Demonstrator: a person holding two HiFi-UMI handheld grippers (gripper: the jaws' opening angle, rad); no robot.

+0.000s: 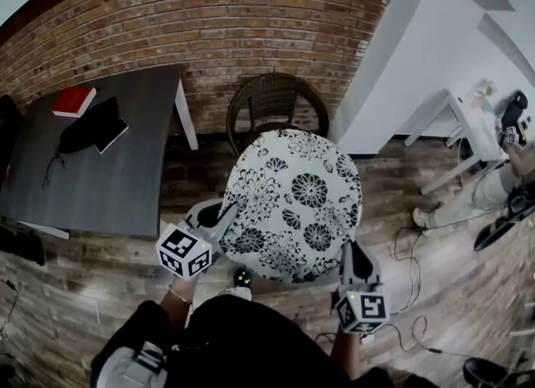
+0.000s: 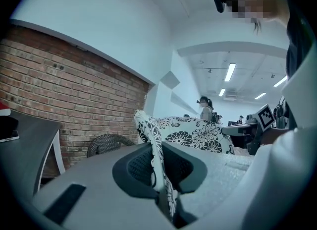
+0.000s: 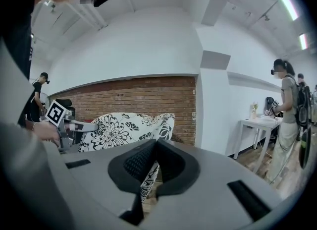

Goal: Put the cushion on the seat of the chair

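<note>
A round white cushion (image 1: 294, 202) with black flowers hangs in the air between both grippers, over the wooden floor. My left gripper (image 1: 219, 221) is shut on its near-left edge, and my right gripper (image 1: 352, 261) is shut on its near-right edge. Beyond the cushion a dark wicker chair (image 1: 276, 100) stands against the brick wall, its seat partly hidden by the cushion. In the left gripper view the cushion (image 2: 194, 133) has its edge pinched in my left gripper (image 2: 158, 167), and the chair (image 2: 106, 143) shows behind. In the right gripper view the cushion (image 3: 121, 129) hangs from my right gripper (image 3: 150, 162).
A grey table (image 1: 125, 186) stands close at the left with a red book (image 1: 73, 100) and a black case (image 1: 94, 127) on it. At the right are a white pillar (image 1: 393, 77), a white table (image 1: 468, 123) and a person (image 1: 489, 190). Cables (image 1: 410, 252) lie on the floor.
</note>
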